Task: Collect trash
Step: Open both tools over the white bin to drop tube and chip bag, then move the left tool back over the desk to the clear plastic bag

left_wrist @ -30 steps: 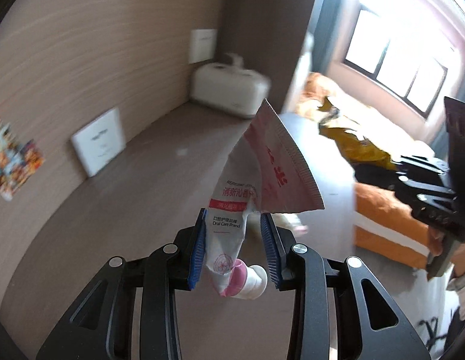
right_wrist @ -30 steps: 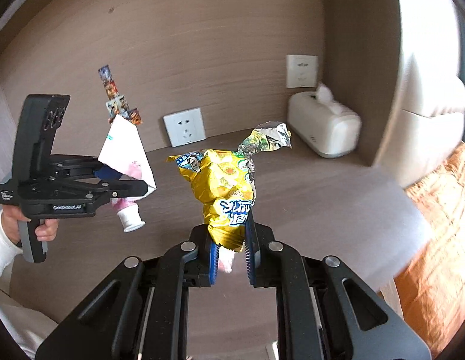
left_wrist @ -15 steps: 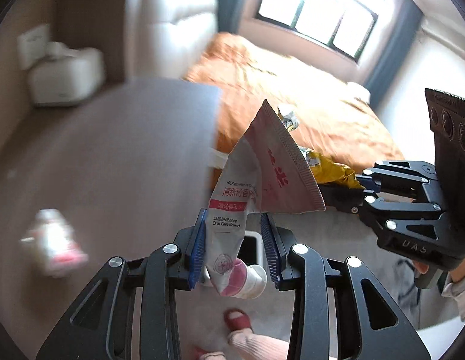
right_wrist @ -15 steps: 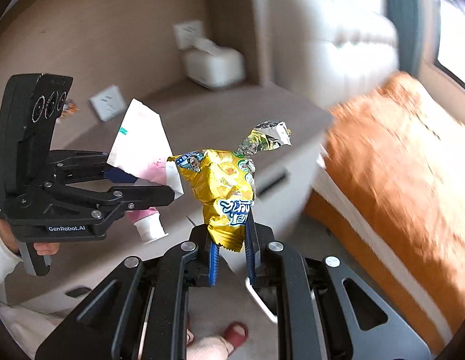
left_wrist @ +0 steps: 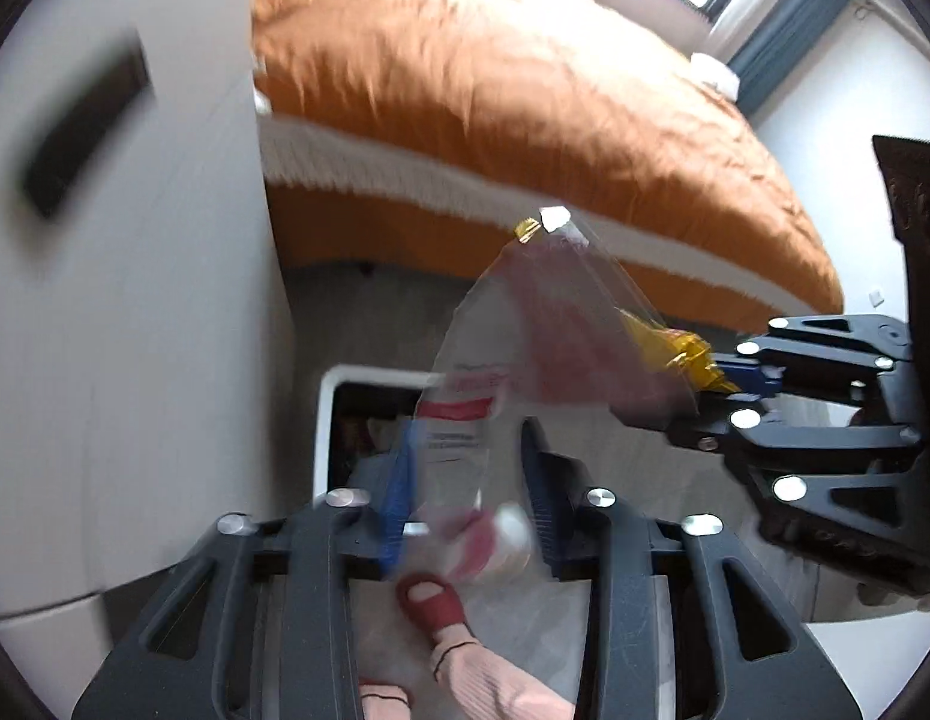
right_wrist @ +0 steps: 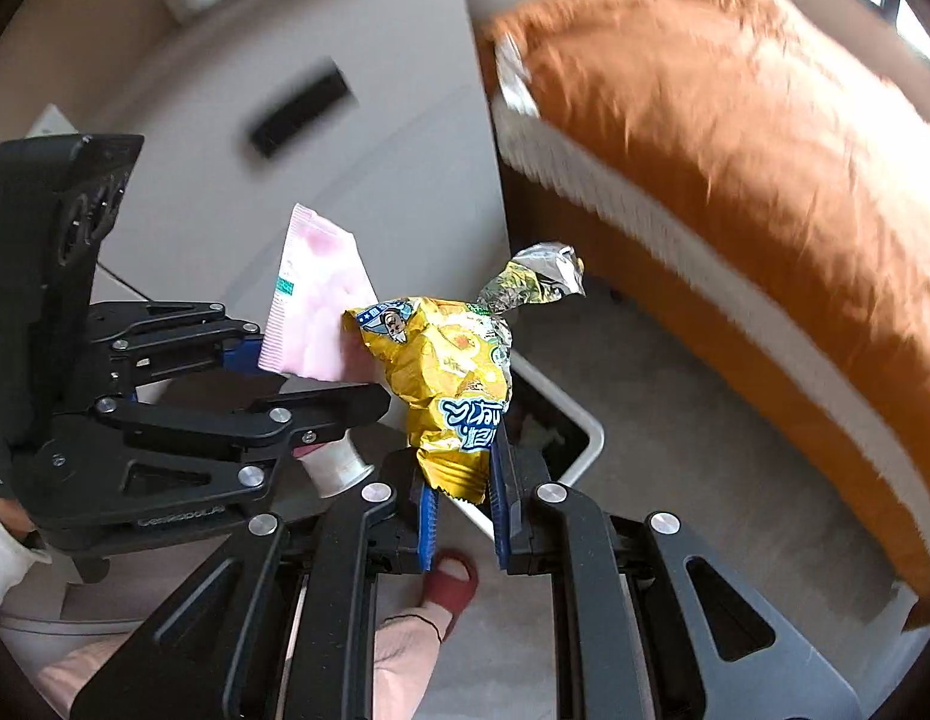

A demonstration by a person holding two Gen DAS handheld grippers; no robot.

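My left gripper (left_wrist: 468, 474) is shut on a flattened pink and white toothpaste tube (left_wrist: 501, 372), motion-blurred here; the tube also shows in the right wrist view (right_wrist: 315, 312). My right gripper (right_wrist: 462, 480) is shut on a crumpled yellow snack bag (right_wrist: 453, 378), whose tip shows in the left wrist view (left_wrist: 675, 342). Both grippers hang side by side above a white-rimmed trash bin (left_wrist: 330, 420) on the floor, also seen in the right wrist view (right_wrist: 579, 420), with some trash inside.
An orange-covered bed (right_wrist: 735, 168) fills the right side. A white cabinet (left_wrist: 135, 300) with a dark handle slot stands to the left of the bin. The person's foot in a red slipper (right_wrist: 453, 582) is on the grey floor below the grippers.
Both grippers swung away from the wooden shelf and tilted down toward the floor. The trash bin has come into view beneath them. Both still hold their items.
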